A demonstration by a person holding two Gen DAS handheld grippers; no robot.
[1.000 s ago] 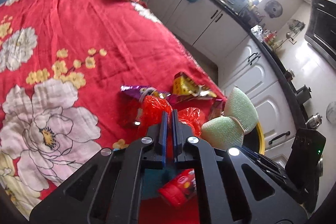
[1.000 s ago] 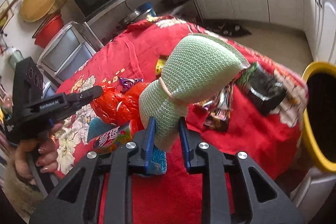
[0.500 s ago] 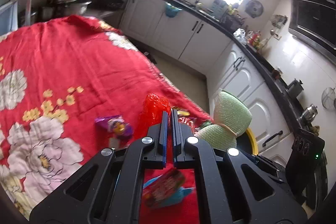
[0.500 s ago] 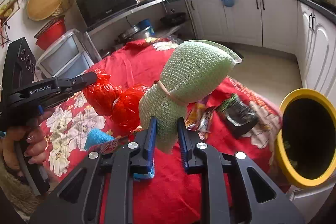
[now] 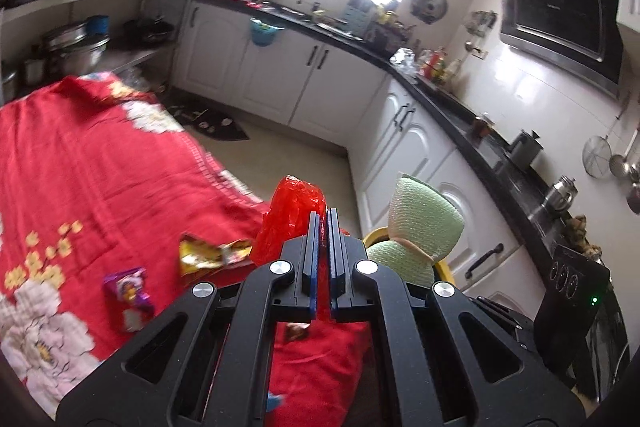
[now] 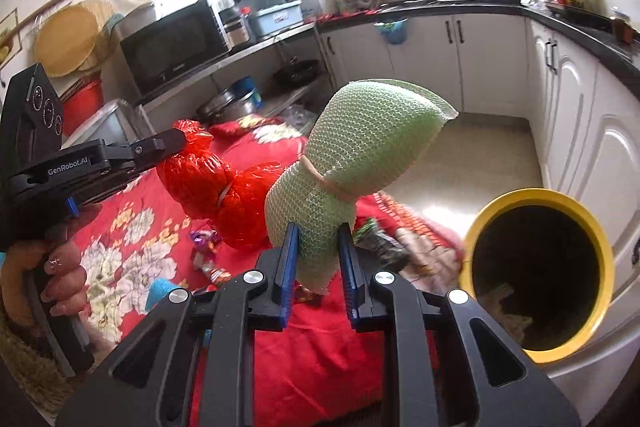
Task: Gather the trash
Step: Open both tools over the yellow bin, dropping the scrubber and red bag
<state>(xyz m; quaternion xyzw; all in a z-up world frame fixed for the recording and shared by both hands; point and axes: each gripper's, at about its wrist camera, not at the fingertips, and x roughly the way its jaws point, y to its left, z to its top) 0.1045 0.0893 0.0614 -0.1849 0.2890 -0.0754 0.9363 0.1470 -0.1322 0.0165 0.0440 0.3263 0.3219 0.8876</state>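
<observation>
Worktop: covered by a red cloth (image 5: pixel 100 163) printed with white and yellow flowers; the cloth hangs over the near edge.
Yellow wrapper (image 5: pixel 208 254): crumpled, flat on the cloth near the edge.
Purple wrapper (image 5: pixel 128 287): on the cloth, just beside a white flower, apart from the yellow one.
Dark wrapper (image 6: pixel 380 243): on the cloth near the corner closest to the bin.
Blue sponge (image 6: pixel 162 291): on the cloth among the flowers.
Small wrappers (image 6: pixel 206 253): a loose cluster near the sponge, too blurred to tell apart.
</observation>
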